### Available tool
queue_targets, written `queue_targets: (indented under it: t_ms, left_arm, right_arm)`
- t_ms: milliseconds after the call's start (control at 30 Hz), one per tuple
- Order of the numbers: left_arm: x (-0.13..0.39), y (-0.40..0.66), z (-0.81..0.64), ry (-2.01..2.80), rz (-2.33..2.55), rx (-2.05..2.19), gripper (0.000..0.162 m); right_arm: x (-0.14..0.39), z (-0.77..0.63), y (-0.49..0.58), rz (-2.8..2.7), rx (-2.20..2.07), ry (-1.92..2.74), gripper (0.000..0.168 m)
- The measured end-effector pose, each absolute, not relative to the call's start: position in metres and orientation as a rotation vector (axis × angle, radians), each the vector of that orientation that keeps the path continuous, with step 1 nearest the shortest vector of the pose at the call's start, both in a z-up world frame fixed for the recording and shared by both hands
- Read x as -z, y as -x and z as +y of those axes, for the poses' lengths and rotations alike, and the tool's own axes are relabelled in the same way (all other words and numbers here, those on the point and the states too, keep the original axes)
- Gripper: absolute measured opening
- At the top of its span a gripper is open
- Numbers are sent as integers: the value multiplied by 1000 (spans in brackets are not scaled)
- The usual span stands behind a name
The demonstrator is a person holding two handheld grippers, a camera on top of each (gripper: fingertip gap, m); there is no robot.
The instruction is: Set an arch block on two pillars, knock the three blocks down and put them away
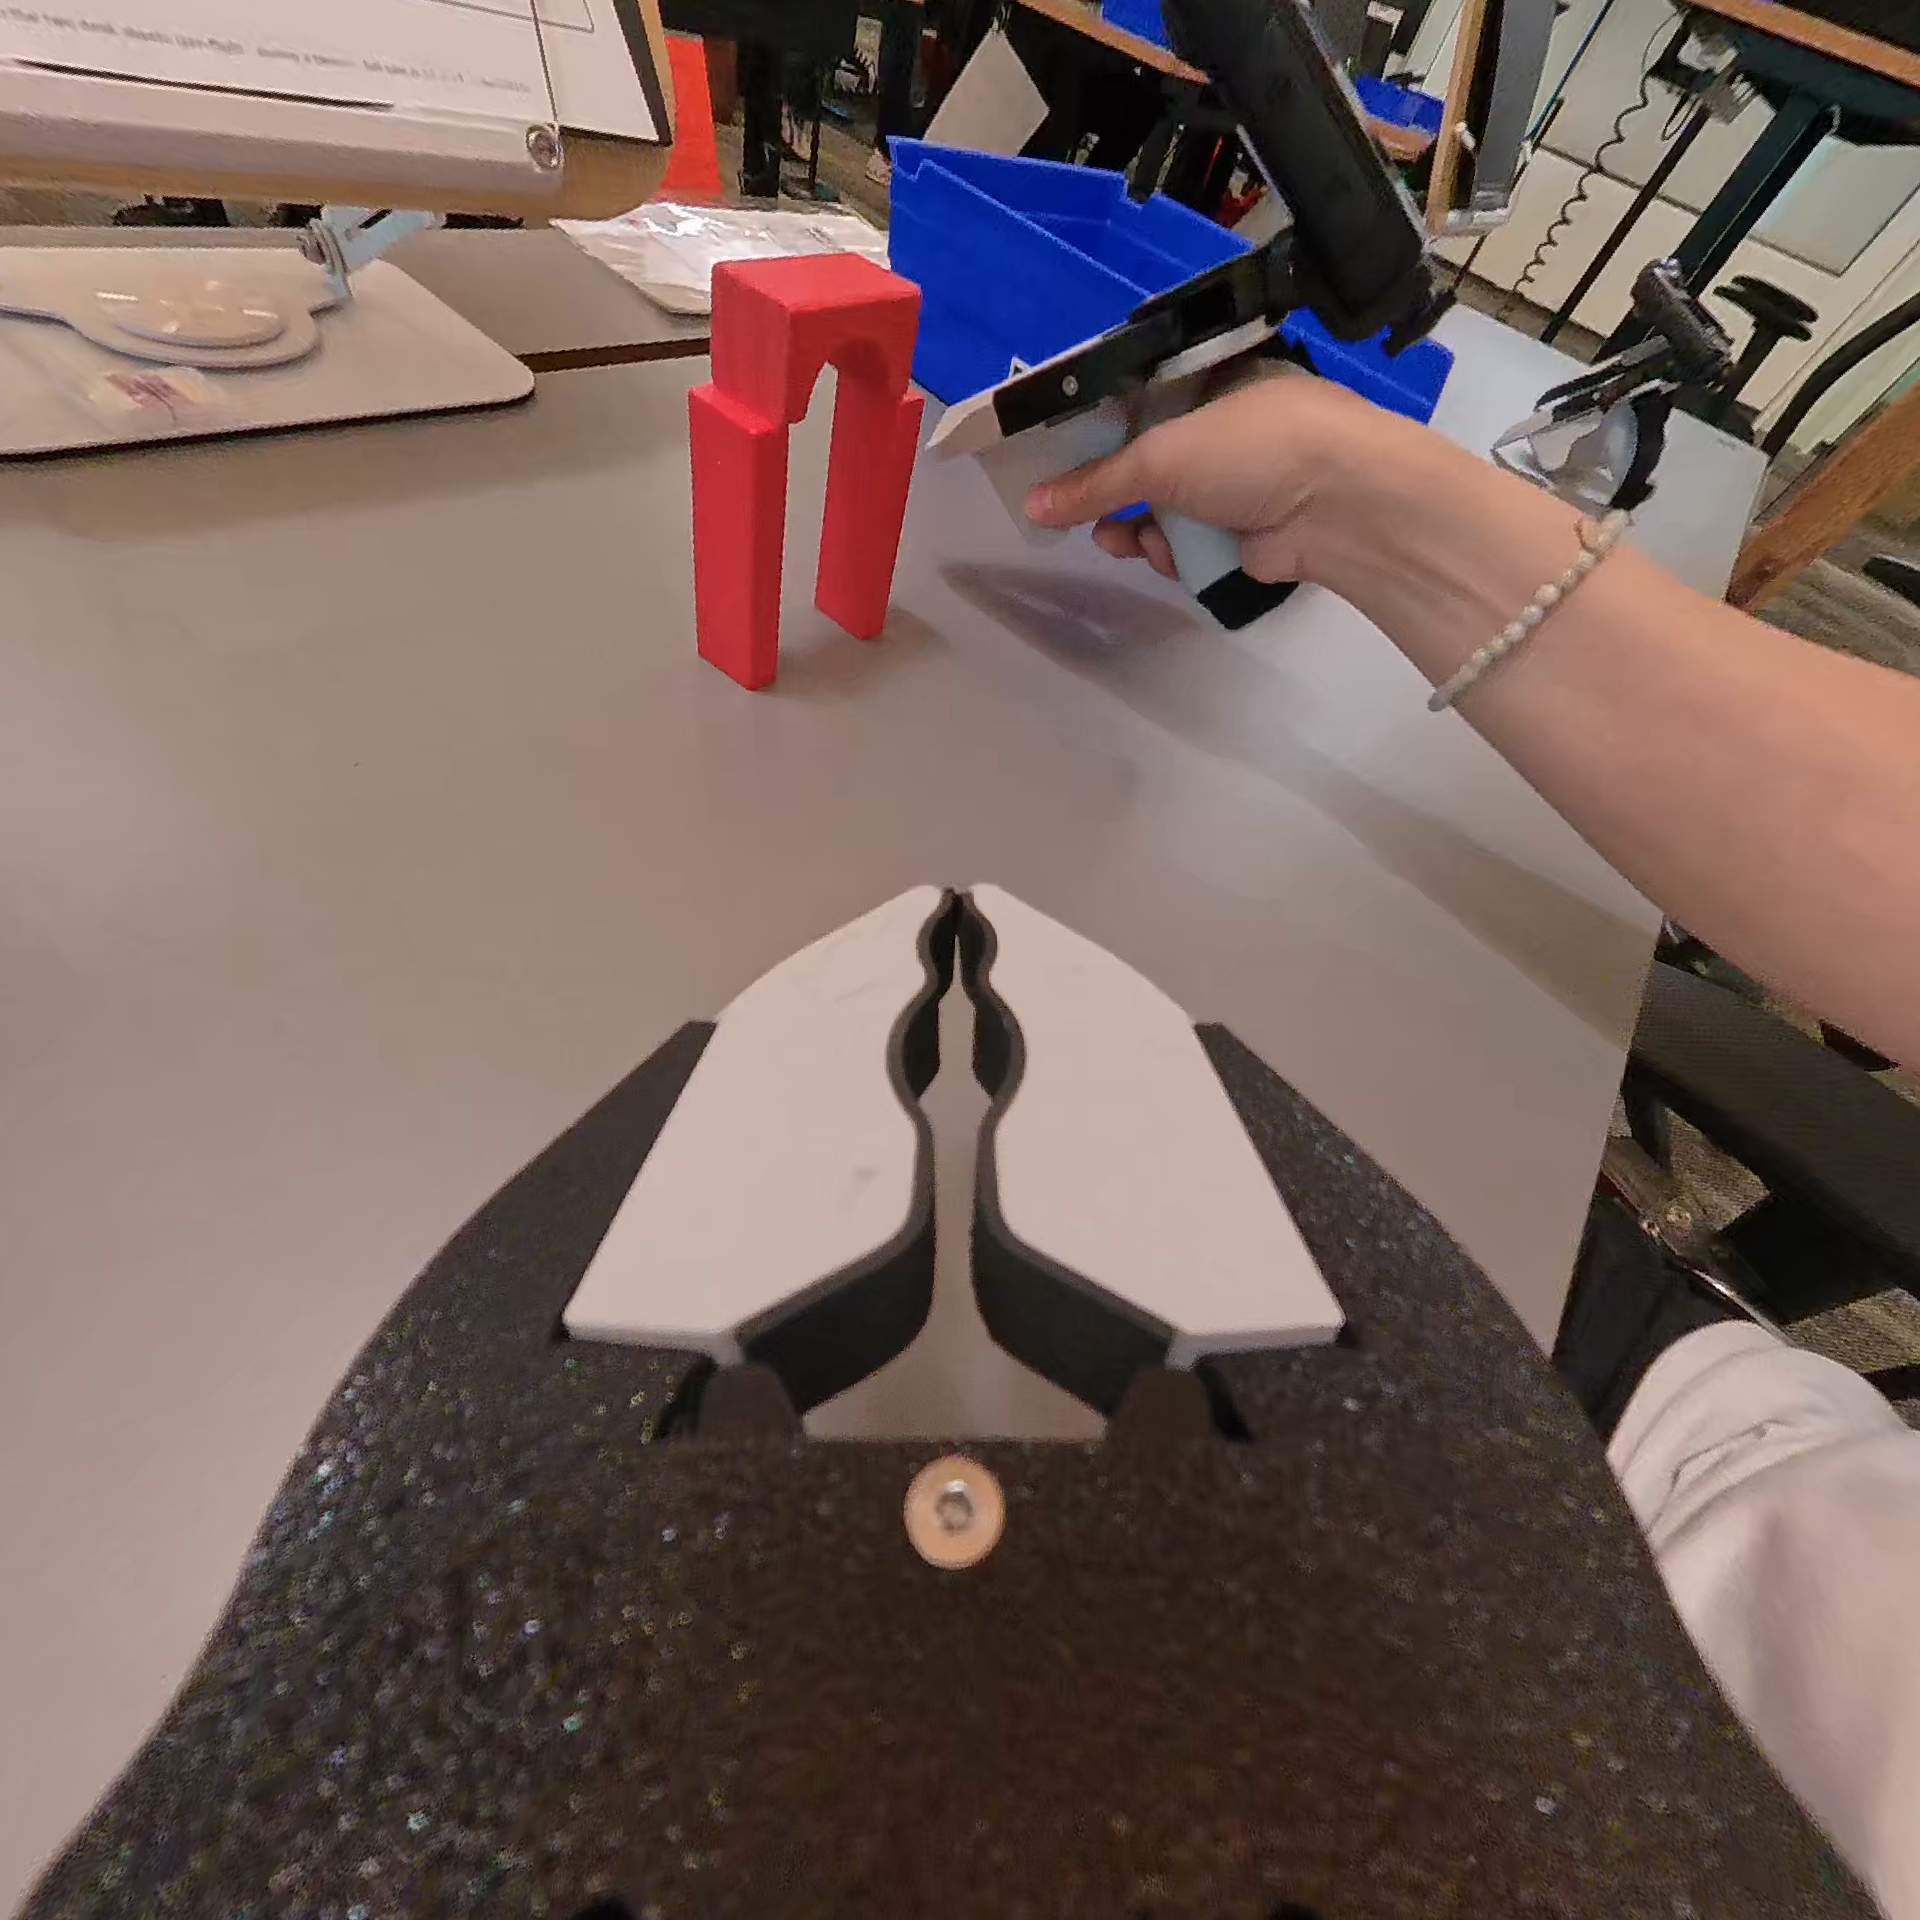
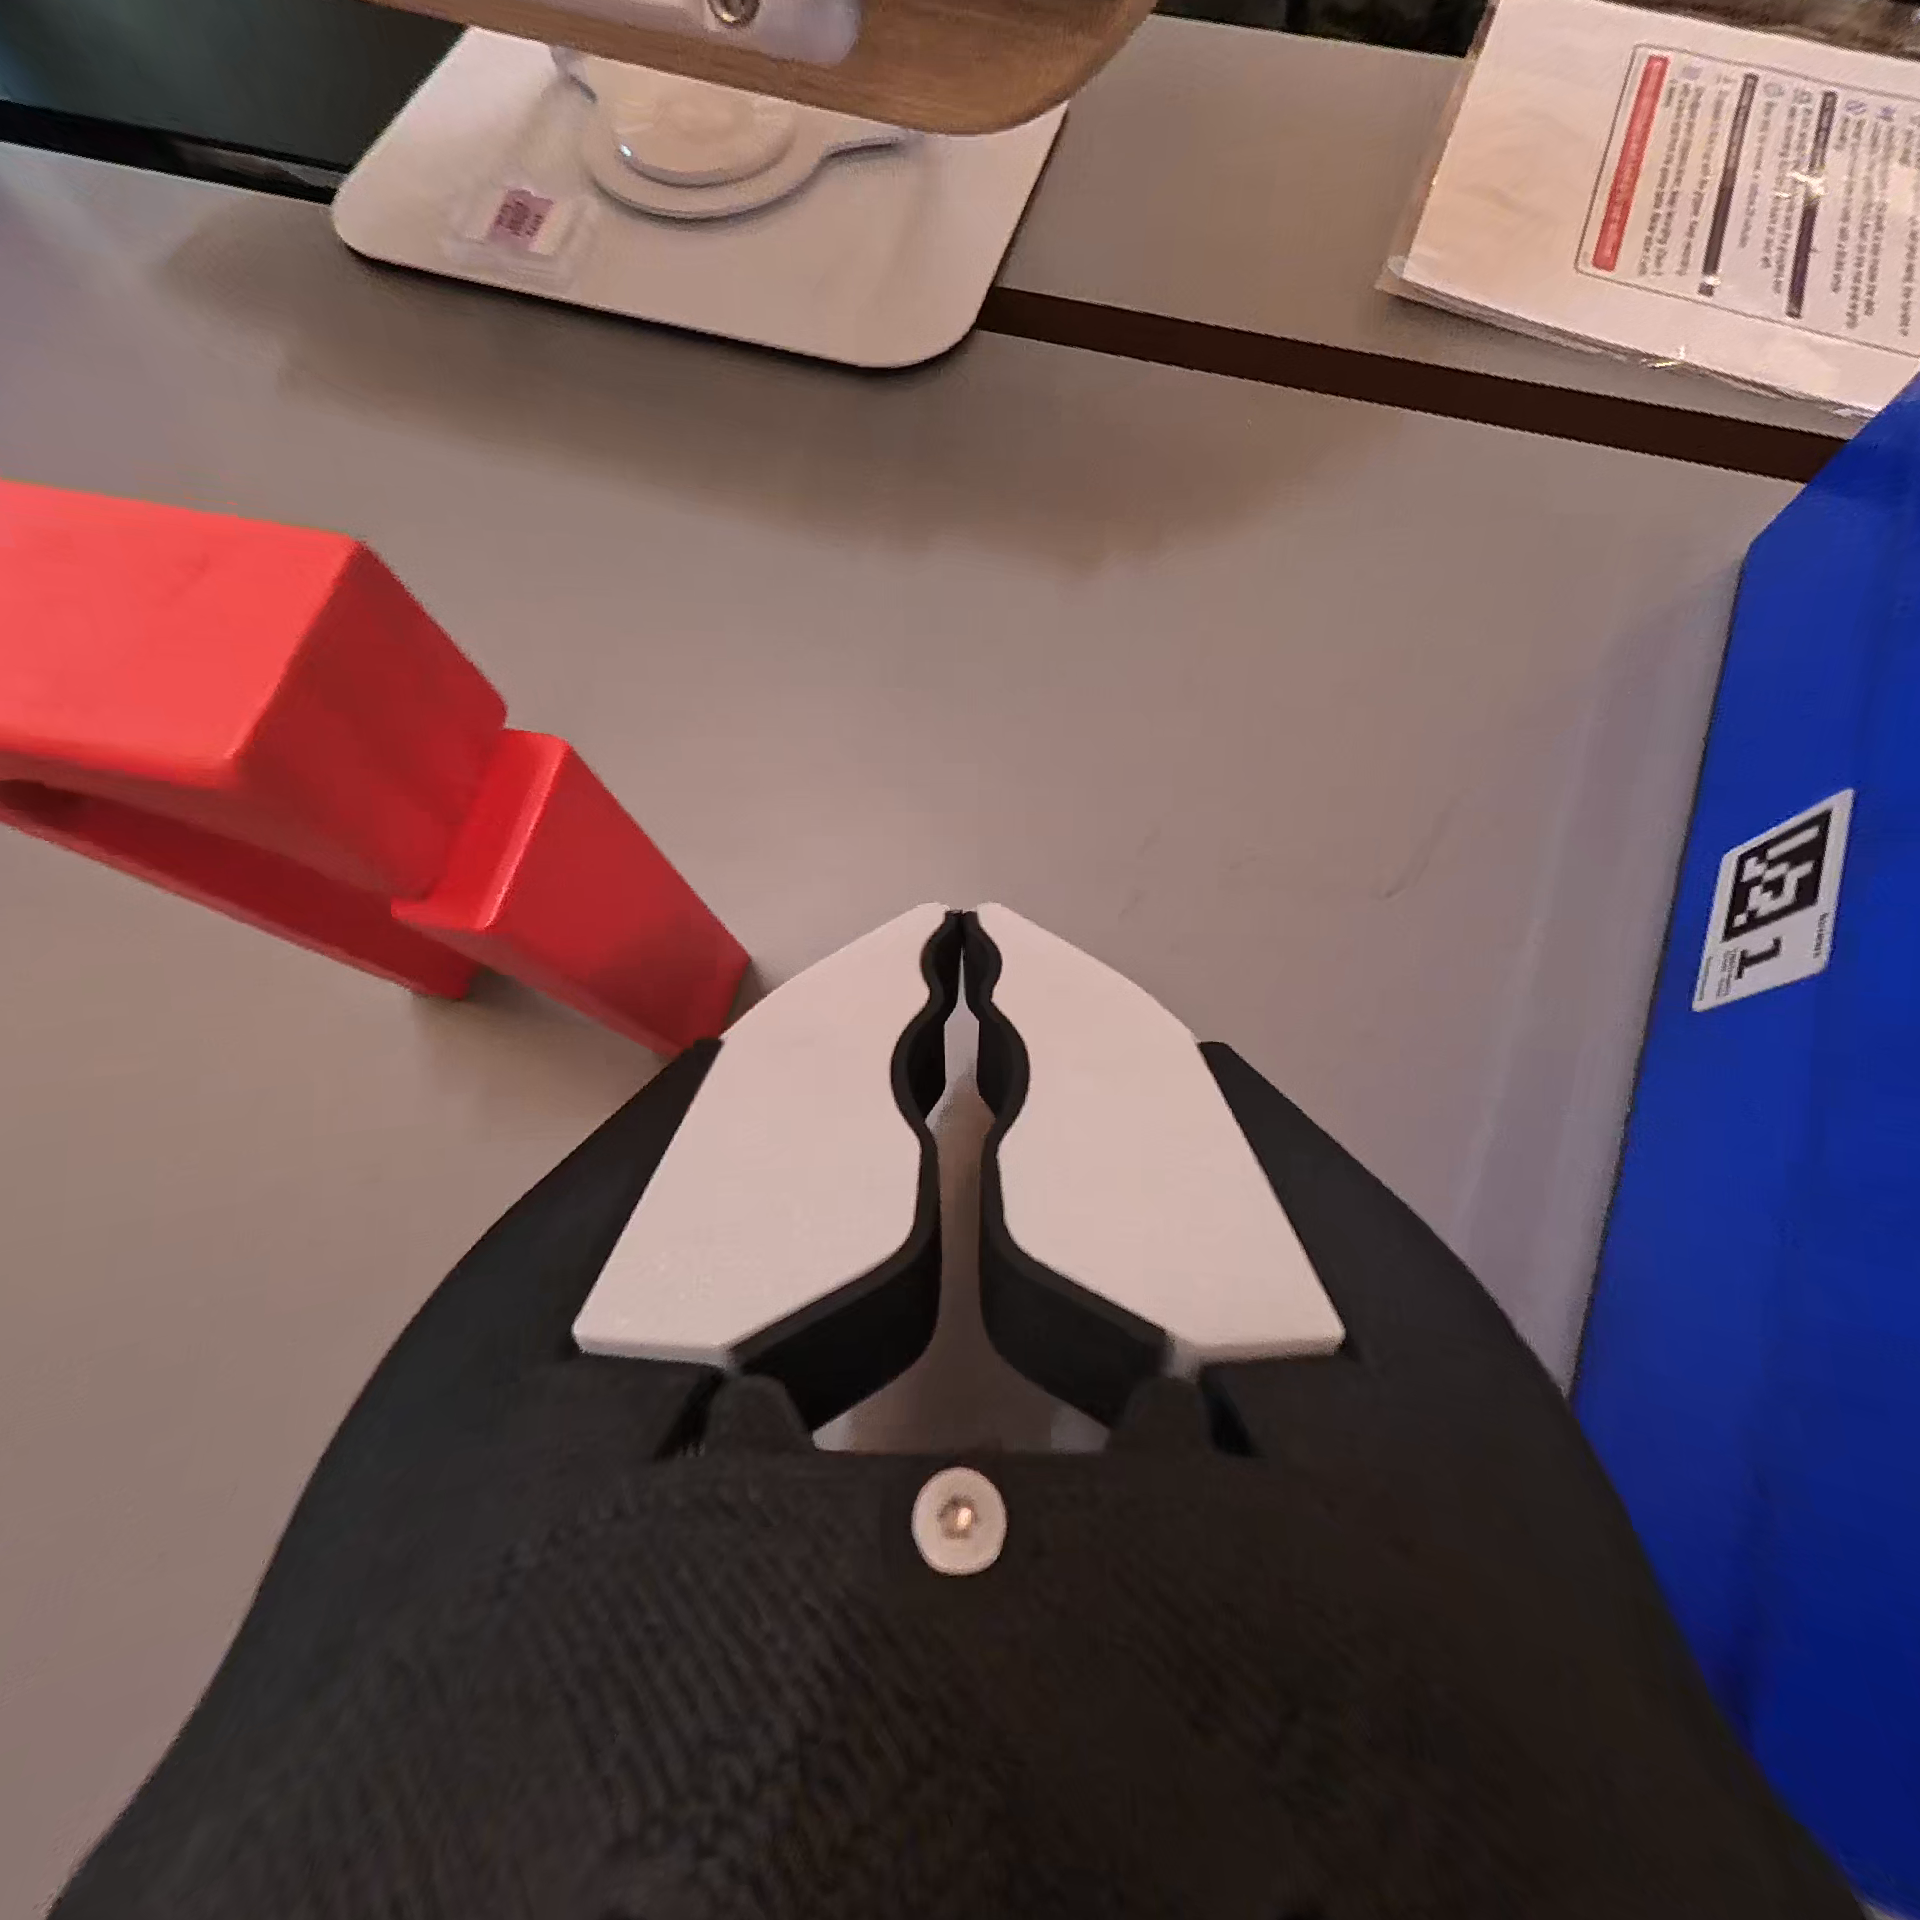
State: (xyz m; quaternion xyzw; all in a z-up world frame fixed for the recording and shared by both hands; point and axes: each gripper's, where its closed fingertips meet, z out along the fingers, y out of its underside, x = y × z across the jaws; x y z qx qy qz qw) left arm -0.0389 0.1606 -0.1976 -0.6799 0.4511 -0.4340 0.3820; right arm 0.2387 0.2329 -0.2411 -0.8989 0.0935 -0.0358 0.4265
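Both wrist views share red arch [image 1: 800,457].

Grey table [image 1: 416,831] bearing upright red arch of blocks [image 1: 800,457], blue bin [image 2: 1787,1143] beside it, white stand base [image 2: 686,239], printed sheet [image 2: 1683,187] behind.

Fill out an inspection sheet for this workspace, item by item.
Surface: grey table, mostly bare.
Job's things: red arch block resting on two upright red blocks; blue bin behind.
Clutter: white stand base and bagged printed sheets at the far edge.
Grippers: left gripper shut, empty, above bare table; right gripper shut, empty, between the red blocks and the bin, held by a hand.
Cables: dark cables hang by the desk in the background.
Surroundings: desks, chairs, more blue bins.
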Motion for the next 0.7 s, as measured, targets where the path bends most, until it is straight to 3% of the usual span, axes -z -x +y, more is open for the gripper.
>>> queue_targets:
  t_ms: [233,433,700]
  left_arm:
    - [200,39,161,1738,1173,1072,0]
    - [204,37,156,1748,1210,1066,0]
    - [206,36,152,1755,1236,1075,0]
  right_arm:
    - [227,259,-218,209,58,2226,0]
    - [205,274,-135,-233,-94,2183,0]
    - [202,251,-148,-345,-3,2233,0]
